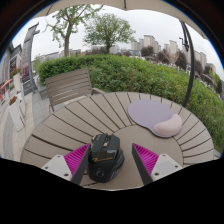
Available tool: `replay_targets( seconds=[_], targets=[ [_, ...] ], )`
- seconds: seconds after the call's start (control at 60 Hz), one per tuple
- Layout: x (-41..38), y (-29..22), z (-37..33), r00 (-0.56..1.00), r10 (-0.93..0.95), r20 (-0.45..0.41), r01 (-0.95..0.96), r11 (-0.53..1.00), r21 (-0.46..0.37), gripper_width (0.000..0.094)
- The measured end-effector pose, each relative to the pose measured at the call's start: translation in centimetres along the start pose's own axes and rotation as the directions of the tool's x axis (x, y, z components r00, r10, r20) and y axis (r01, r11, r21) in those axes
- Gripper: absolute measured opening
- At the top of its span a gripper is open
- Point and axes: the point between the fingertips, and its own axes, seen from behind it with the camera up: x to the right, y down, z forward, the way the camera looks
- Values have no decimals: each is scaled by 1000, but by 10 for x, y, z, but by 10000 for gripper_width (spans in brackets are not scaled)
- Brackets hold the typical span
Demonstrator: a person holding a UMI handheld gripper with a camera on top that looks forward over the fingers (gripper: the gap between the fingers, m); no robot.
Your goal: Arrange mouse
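- Between the two fingers of the gripper, on the round slatted wooden table, sits a black mouse.
- Nearest the mouse, on either side of it, are the magenta pads; the fingers stand fairly wide apart, and whether either pad actually presses on the mouse cannot be told, as a narrow gap seems to show at each side.
- Underneath, the mouse appears to rest on the table slats, its dark body shiny on top.
- Beyond the mouse and off to the right lies a pale lilac mouse mat, well apart from the mouse, with one corner curled up.
- Farther from the mouse, to the left past the table's rim, stands a wooden chair with a slatted back.
- Behind the mat, a dark thin pole rises at the table's far side.
- Farthest from the mouse come a green hedge, trees, and pale buildings under a grey sky.
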Motion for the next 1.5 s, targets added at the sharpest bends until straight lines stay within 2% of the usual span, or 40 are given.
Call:
replay_targets(
  seconds=[0.083, 0.1, 0.133, 0.2, 0.283, 0.383, 0.5, 0.667, 0.767, 0.85, 0.933, 1.033, 1.2, 1.333, 1.367, 1.4, 1.5],
  targets=[
    [-3, 3, 3, 1000, 25, 12, -25, 999, -19, 833],
    [-5, 4, 4, 999, 36, 17, -36, 999, -25, 804],
    [-10, 8, 5, 997, 65, 38, -63, 997, -43, 676],
    [-7, 5, 6, 998, 62, 24, -61, 997, -42, 593],
    [-9, 2, 4, 999, 30, 21, -29, 999, -46, 531],
    [-8, 1, 4, 999, 39, 30, -37, 997, -65, 515],
    [0, -21, -7, 998, 55, 42, -53, 997, -53, 517],
    [34, -102, -16, 996, 74, 48, -75, 997, 31, 515],
    [71, -157, 3, 998, 63, 18, -65, 993, 99, 516],
    [105, -184, 34, 999, 47, -23, -44, 991, 127, 516],
    [136, -185, 78, 997, 40, -58, -34, 994, 106, 515],
    [163, -161, 123, 996, 21, -86, -15, 998, 63, 516],
    [179, -120, 156, 996, 10, -86, -9, 1000, 12, 548],
    [178, -107, 156, 997, 39, -70, -40, 999, -8, 656],
    [181, -109, 152, 996, 45, -83, -46, 999, -12, 729],
    [186, -115, 144, 994, 38, -105, -39, 999, -3, 857],
    [190, -133, 103, 990, 29, -139, -30, 1000, -3, 848]
  ],
)
